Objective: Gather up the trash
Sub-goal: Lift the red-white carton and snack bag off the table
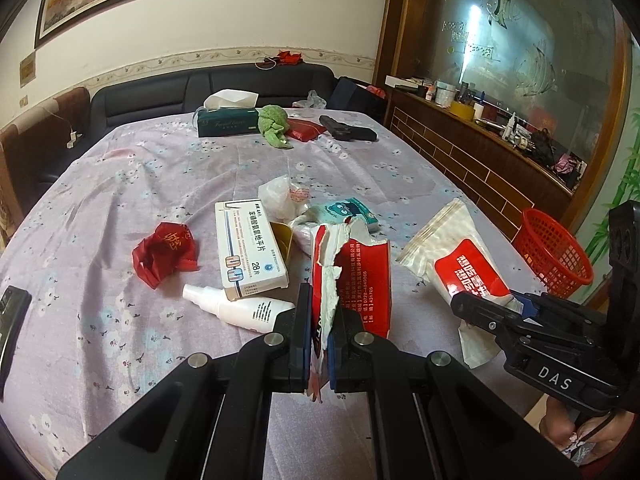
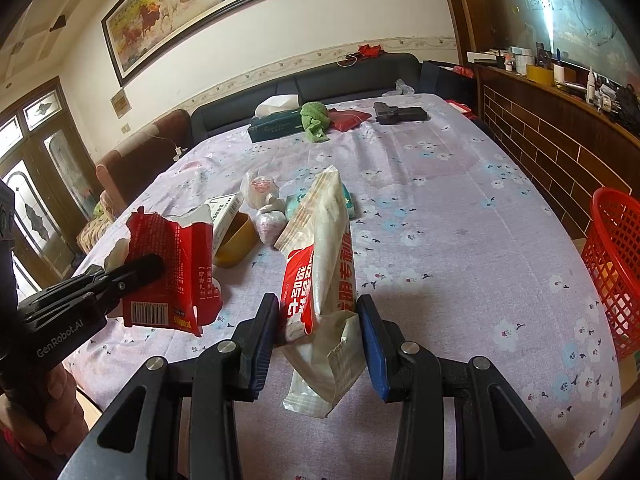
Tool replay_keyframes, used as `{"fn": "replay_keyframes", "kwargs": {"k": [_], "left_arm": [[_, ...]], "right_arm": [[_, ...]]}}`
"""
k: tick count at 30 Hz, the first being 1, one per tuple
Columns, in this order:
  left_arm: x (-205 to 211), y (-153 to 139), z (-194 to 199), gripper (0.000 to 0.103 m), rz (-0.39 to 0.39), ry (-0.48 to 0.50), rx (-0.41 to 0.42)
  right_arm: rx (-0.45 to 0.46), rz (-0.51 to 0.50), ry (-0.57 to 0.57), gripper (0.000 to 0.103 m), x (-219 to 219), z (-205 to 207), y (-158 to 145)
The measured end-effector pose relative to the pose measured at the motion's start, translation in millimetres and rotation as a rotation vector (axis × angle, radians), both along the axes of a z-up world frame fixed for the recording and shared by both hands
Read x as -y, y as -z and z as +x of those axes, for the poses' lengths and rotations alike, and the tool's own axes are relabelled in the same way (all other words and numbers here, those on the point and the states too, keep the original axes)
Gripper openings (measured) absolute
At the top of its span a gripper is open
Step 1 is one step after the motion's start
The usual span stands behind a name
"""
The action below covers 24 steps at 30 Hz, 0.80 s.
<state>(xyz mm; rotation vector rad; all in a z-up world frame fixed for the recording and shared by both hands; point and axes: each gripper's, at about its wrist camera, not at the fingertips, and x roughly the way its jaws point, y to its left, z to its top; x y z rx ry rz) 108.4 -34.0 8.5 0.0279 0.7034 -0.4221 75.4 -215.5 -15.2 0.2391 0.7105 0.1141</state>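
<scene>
- The left gripper point(image 1: 320, 312) is clamped tight on a torn red carton point(image 1: 352, 276). Its jaws stand almost together with only the flattened card between them, low in the centre of the left wrist view. Gripping the flat side wall probably keeps the ragged top edge clear of the pads.
- In the right wrist view the same carton point(image 2: 172, 272) hangs at the left of the frame, lifted off the tablecloth point(image 2: 460, 240), barcode end downward.
- The right gripper point(image 2: 318, 340) has a white and red snack wrapper point(image 2: 320, 264) standing up between its fingers. The jaws look fairly wide there, with the right blue pad point(image 2: 374, 350) seemingly just clear of the film. In the left wrist view, though, that gripper point(image 1: 516, 304) seems pinched on the wrapper's lower edge, so I judge it a light hold and cannot be sure how firm.
- A red mesh basket point(image 2: 612, 264) sits off the table's edge at the right of the frame. It is the likely bin, which would explain both pieces being held raised and together.
- More litter waits mid-table, in the centre of the left view:
  - a crumpled red paper point(image 1: 164, 254)
  - a medicine box point(image 1: 250, 246)
  - a white spray bottle point(image 1: 240, 306) just below the box
  - a clear plastic bag point(image 1: 280, 196)
  - a teal tissue pack point(image 1: 352, 212)
- At the far end lie a tissue box point(image 1: 228, 120) and a green cloth point(image 1: 274, 124), which are probably not trash.
</scene>
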Motion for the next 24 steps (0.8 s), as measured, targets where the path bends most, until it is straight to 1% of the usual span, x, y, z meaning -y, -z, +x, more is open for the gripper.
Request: {"fn": "replay_keyframes", "kwargs": {"k": [10,24], "left_arm": [[10.9,-3.9,5.1,0.005,0.012,0.016,0.004],[48.8,-8.0,8.4,0.005,0.036,0.071,0.0]], "right_arm": [[0.014,0.018,0.025,0.043,14.9,-2.2,-6.4],[0.035,0.064,0.116,0.043,57.8,-12.2,-13.4]]}}
